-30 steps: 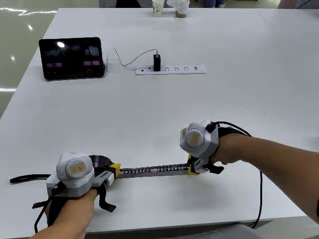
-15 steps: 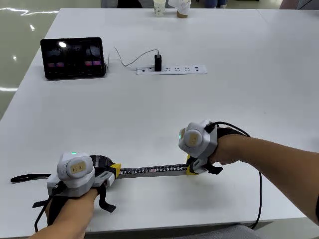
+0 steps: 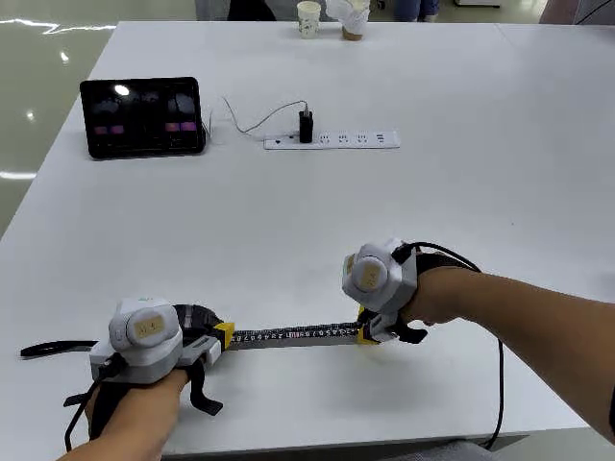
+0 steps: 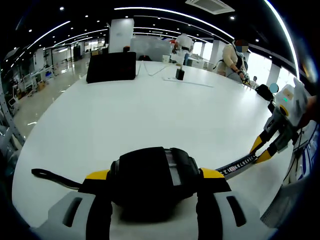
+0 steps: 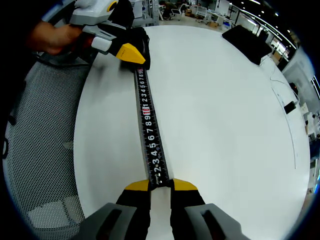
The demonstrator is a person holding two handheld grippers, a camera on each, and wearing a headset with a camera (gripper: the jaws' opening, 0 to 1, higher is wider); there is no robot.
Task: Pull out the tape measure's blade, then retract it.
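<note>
The black tape measure case (image 4: 152, 175) sits between my left gripper's (image 4: 155, 176) yellow-tipped jaws, which are shut on it; it lies low on the table (image 3: 288, 221) at the front left, case (image 3: 195, 320) and left gripper (image 3: 209, 338) together. Its blade (image 3: 293, 334) runs rightward across the table to my right gripper (image 3: 365, 332). In the right gripper view the blade (image 5: 149, 127) shows its numbers and ends between the right gripper's (image 5: 160, 186) jaws, which are shut on its tip. A black wrist strap (image 3: 53, 346) trails left from the case.
A dark tablet (image 3: 142, 115) stands at the back left. A white power strip (image 3: 332, 140) with a black plug and cable lies behind the middle. Paper cups (image 3: 308, 17) stand at the far edge. The table's front edge is just below both hands.
The length of blade between the grippers is a little shorter, with the right gripper slightly closer to the case. The whole view has shifted a bit downward.
</note>
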